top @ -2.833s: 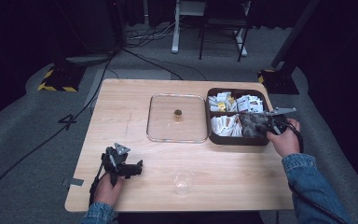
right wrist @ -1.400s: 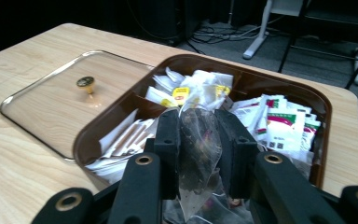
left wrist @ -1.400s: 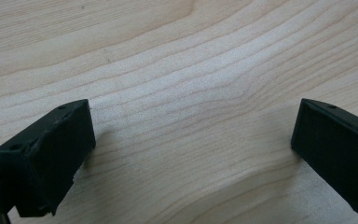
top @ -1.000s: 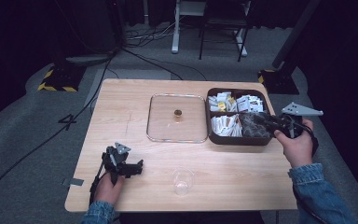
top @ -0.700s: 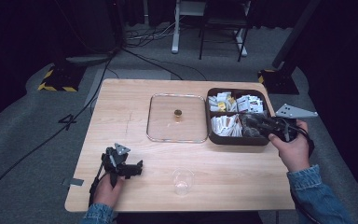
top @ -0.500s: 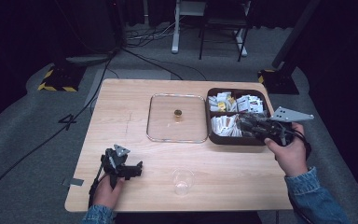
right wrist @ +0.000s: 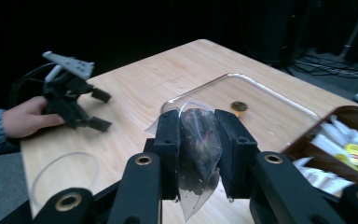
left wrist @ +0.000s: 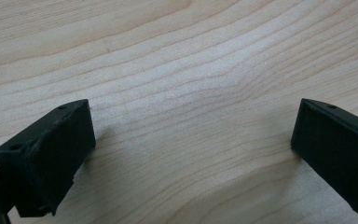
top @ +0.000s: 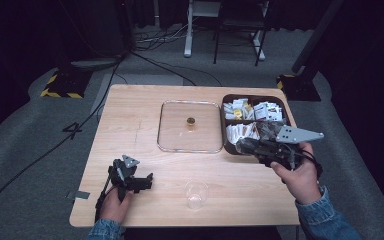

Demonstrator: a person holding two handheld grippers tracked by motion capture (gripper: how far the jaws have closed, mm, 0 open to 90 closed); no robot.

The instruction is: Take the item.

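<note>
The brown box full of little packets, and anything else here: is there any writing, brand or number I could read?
"4": dark mark on the grey floor left of the wooden table.
White and yellow packets in the brown compartment box: print too small and blurred to read.
Clear plastic pouch clamped in the right gripper: no text visible.
Clear glass lid, clear plastic cup, left gripper: no lettering.

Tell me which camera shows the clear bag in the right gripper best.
The right gripper view: the bag sits close up between the right gripper's jaws. The high view shows it small and dim; the left gripper view shows bare table.
</note>
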